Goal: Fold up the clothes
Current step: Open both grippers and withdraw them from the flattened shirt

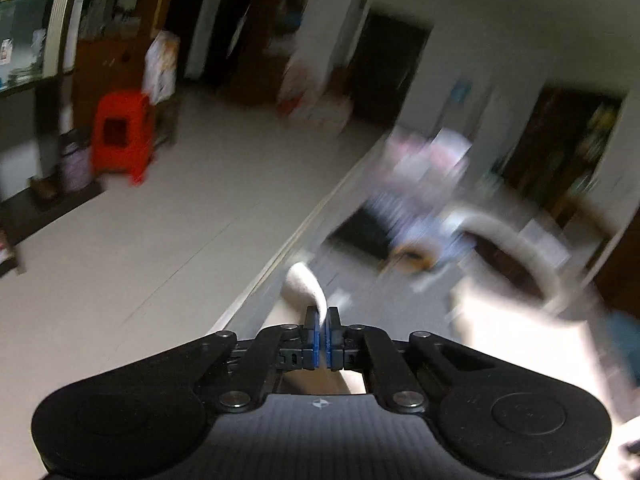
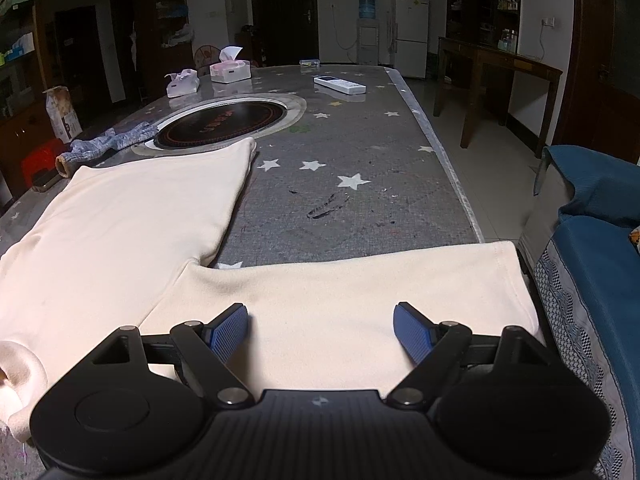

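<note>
**Inspector A:** Left tongs (image 1: 322,322): blue pads drawn together, with a thin tongue of cream cloth pinched between them and rising out to the upper left. That view is heavily blurred. I can make out a red stool (image 1: 122,136) on the pale floor and the desk's edge running diagonally; little else is legible.

**Inspector B:** Right tongs (image 2: 320,330): jaws spread wide, nothing between the pads. They hang just over the cream garment (image 2: 132,220), above the sleeve that lies across the near edge of the desk (image 2: 352,152) and reaches its right-hand corner. Whether the pads touch the cloth, I cannot tell.

**Inspector A:** Position of the garment?

**Inspector B:** Laid flat on the grey, star-patterned desk cover, body running away to the left. Its far corner ends just beside the round black cooktop (image 2: 224,122) set in the desk. A rolled edge of cloth shows at lower left.

**Inspector A:** Other items?

**Inspector B:** A blue-grey glove (image 2: 112,142) left of the cooktop, two tissue packs (image 2: 230,70), and a white remote (image 2: 340,85) farther back, all well apart from the garment.
</note>
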`<action>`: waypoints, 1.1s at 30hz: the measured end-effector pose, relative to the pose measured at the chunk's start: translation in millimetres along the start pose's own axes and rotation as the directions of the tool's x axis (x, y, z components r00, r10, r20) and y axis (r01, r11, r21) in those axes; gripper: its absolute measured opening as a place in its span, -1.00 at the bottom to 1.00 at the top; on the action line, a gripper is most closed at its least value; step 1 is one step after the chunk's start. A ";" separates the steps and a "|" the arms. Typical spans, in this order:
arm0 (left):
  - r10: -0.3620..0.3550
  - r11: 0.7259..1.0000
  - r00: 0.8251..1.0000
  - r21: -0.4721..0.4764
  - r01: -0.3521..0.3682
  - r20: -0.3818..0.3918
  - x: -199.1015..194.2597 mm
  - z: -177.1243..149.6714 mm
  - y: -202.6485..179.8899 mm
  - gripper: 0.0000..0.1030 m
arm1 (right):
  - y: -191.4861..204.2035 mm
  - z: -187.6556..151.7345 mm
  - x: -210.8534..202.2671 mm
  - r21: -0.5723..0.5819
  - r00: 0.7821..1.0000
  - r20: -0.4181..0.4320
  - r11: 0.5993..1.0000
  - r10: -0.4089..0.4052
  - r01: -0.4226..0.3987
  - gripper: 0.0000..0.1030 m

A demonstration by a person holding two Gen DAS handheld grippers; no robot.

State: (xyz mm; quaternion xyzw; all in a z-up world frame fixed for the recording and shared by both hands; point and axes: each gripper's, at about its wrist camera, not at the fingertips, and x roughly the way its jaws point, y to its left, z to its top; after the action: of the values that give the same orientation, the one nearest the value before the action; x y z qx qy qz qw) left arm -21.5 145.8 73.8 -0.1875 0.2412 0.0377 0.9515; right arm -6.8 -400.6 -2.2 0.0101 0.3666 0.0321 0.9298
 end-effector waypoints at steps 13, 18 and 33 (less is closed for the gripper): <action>0.172 0.977 0.981 0.140 -0.158 -0.093 -20.3 -40.8 23.8 -0.77 | 1.6 2.6 0.6 -0.008 1.000 0.000 1.000 0.020 -0.020 0.59; -0.007 0.968 0.989 0.248 0.045 -0.151 -4.5 -50.8 -25.8 -0.76 | 3.8 0.9 -0.8 -0.013 1.000 0.000 1.000 0.014 -0.014 0.59; 0.096 0.979 0.982 0.192 -0.064 -0.163 22.8 -37.6 15.9 -0.69 | 85.1 14.0 -47.4 -0.294 0.944 -0.048 0.898 0.328 -0.327 0.48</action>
State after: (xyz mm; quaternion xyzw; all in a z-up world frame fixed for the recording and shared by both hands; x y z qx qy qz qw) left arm -20.7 146.0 27.0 -0.0903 0.3320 0.0371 0.9382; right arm -36.3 -318.8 43.9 -0.0689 0.3494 0.2427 0.9024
